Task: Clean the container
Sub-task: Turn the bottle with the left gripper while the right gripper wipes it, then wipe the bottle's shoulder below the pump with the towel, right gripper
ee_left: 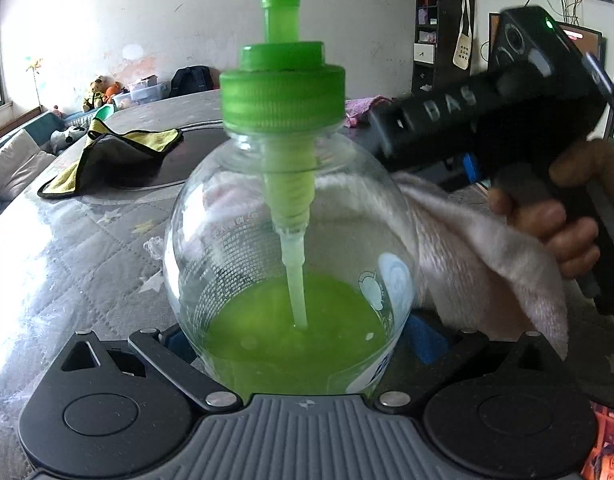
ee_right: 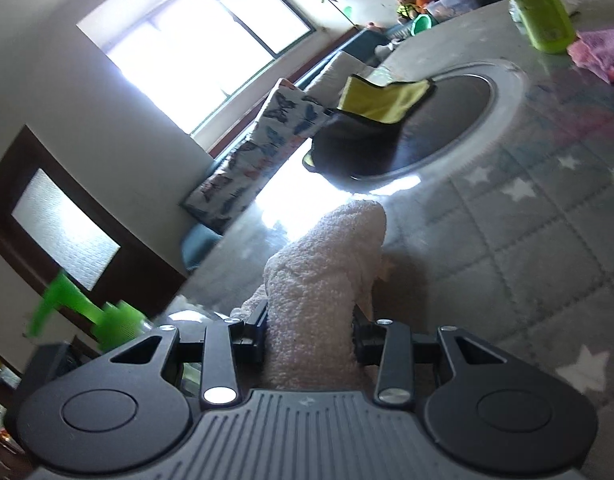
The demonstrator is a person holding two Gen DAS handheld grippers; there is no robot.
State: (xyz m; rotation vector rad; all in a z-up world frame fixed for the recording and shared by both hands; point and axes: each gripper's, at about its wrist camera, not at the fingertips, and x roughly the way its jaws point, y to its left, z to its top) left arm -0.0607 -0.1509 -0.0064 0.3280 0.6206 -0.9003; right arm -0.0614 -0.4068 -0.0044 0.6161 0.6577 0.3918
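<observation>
- Clear plastic forms the round pump bottle [ee_left: 291, 240], which stands upright in the left gripper [ee_left: 295, 344], its blue-padded fingers [ee_left: 421, 340] pressed against the bottle's lower sides.
- Green liquid soap [ee_left: 291, 340] fills only the bottom of the bottle; a pale dip tube [ee_left: 297, 280] runs down into it from the green screw cap [ee_left: 283, 96].
- The right gripper [ee_right: 309, 336] has its fingers clamped on a fluffy white cloth [ee_right: 323, 280], which sticks out forward between them.
- In the left wrist view that white cloth [ee_left: 467, 248] lies against the far right side of the bottle, with the person's right hand [ee_left: 563, 216] on the black handle beside it.
- Everything sits over a grey quilted table cover [ee_left: 87, 248] with star patterns.
- Well behind the bottle, a yellow-and-grey cloth [ee_left: 111, 156] lies partly on a dark round plate [ee_right: 447, 120].
- A second, opaque green bottle [ee_right: 539, 8] stands at the far end of the table beside a pink cloth [ee_right: 603, 52].
</observation>
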